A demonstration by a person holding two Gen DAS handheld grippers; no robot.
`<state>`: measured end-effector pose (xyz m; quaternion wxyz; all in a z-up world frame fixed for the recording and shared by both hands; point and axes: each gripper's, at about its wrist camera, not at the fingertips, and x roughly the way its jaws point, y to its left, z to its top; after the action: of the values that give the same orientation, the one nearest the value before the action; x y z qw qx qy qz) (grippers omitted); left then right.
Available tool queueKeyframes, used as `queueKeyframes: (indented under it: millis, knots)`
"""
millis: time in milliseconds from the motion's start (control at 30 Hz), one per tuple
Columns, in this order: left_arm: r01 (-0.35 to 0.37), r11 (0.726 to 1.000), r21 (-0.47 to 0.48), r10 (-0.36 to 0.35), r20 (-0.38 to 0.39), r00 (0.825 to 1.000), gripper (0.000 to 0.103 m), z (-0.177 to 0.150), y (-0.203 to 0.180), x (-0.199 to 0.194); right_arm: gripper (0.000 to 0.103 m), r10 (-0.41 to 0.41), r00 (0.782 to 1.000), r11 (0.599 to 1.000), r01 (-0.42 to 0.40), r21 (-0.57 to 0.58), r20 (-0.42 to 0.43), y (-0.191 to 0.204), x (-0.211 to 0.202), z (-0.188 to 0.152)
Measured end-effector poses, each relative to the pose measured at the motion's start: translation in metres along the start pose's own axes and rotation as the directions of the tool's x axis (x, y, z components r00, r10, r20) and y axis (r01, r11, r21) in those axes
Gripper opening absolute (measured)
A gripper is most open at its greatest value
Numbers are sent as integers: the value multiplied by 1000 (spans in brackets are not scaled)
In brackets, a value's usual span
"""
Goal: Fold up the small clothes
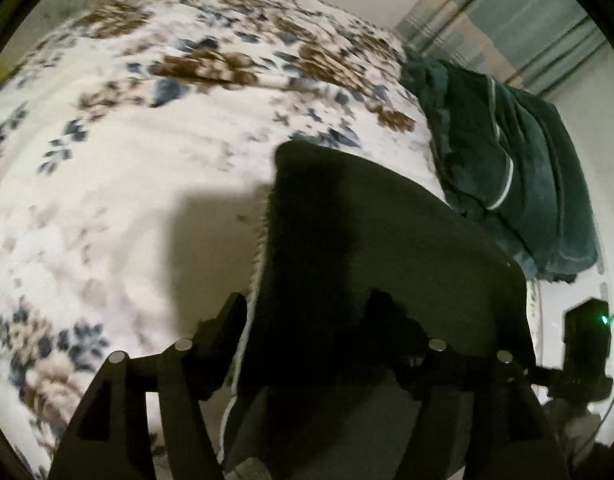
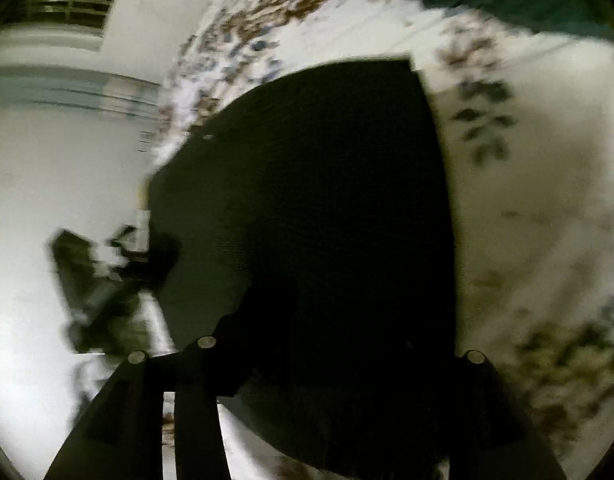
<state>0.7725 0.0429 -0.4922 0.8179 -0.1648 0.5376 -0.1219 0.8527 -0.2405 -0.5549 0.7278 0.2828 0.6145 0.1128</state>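
Across the whole background we see a bed covered by a white floral bedspread [image 1: 147, 184], printed with brown and blue flowers; it also fills the right side of the right wrist view [image 2: 547, 208]. At its far right edge lies a heap of dark green towels [image 1: 519, 184] with a pale stripe, well apart from our grippers. Over the bedspread we hold up a dark garment [image 1: 371, 248], which looks black in this light and has a pale edge on its left; it covers the centre of the right wrist view too [image 2: 327, 200]. Our left gripper [image 1: 311, 332] has its fingers closed onto the garment's near edge. Our right gripper [image 2: 339, 364] is buried in the same cloth, so we cannot tell how its fingers stand
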Motion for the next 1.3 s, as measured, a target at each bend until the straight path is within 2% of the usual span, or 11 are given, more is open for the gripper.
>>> queueKeyframes:
  millis: [33, 133, 267, 333, 367, 433, 500, 567, 767, 1000, 1300]
  knots:
    - [-28, 1000, 5, 28, 18, 999, 67, -5, -1, -4, 48, -53, 999, 999, 53, -8, 12, -1, -4, -3]
    - [-148, 989, 26, 147, 47, 988, 103, -18, -6, -7, 48, -167, 985, 986, 167, 2, 33, -10, -12, -9]
    - [-231, 969, 91, 230, 22, 973, 103, -39, -21, 3, 48, -309, 949, 951, 309, 7, 55, -25, -28, -52]
    - [-266, 957, 119, 266, 13, 964, 103, -51, -28, 3, 49, -395, 916, 918, 397, -11, 71, -18, -32, -67]
    - [-272, 954, 126, 273, 16, 962, 103, -58, -33, 0, 55, -421, 904, 906, 423, -16, 81, -32, -49, -95]
    - [-281, 950, 136, 281, 18, 960, 103, -68, -41, -5, 80, -475, 874, 876, 481, -31, 105, -25, -57, -111]
    - [-295, 943, 155, 293, 34, 955, 103, -78, -52, -16, 95, -515, 846, 850, 524, -41, 135, -17, -67, -129]
    - [-301, 938, 169, 297, 49, 954, 103, -85, -63, -27, 97, -548, 821, 827, 561, -47, 157, -11, -76, -141]
    - [-308, 934, 180, 293, 105, 950, 103, -110, -93, -86, 103, -599, 764, 778, 626, -50, 241, 12, -128, -188]
    - [-320, 933, 163, 291, 178, 940, 103, -141, -121, -179, 103, -593, 721, 765, 643, -28, 360, 52, -223, -253]
    - [-319, 935, 157, 270, 270, 924, 103, -193, -166, -309, 103, -544, 689, 771, 635, -39, 479, 114, -357, -356]
